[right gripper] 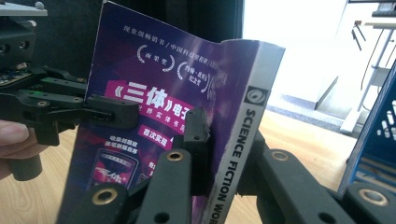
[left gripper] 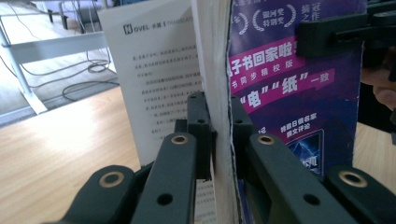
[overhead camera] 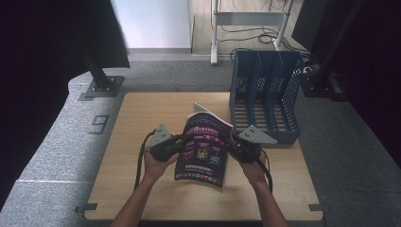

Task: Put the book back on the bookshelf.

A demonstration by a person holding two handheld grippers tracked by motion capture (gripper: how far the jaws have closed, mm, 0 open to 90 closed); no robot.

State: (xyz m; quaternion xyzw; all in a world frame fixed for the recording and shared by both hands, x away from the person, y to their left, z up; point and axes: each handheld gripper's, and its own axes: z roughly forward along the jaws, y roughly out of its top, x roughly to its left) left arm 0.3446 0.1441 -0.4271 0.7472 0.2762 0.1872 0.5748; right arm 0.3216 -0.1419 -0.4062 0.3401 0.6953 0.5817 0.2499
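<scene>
A: How far along is the work being judged?

B: The science fiction magazine (overhead camera: 204, 149) is being held clear of the table (overhead camera: 142, 189), tilted up on end. It is being clamped at its page edge by the left claw (overhead camera: 178, 144) and at its spine by the right claw (overhead camera: 230, 143). Filing is not yet done; the blue file rack (overhead camera: 266, 94) is being left empty.

A: And the room for moving?

B: The rack is standing just beyond the right claw, slots opening toward the person. Open table is being left on the left and in front. One loose white page (left gripper: 154, 74) is fanning out at the back, so snagging on a divider edge is being risked.
</scene>
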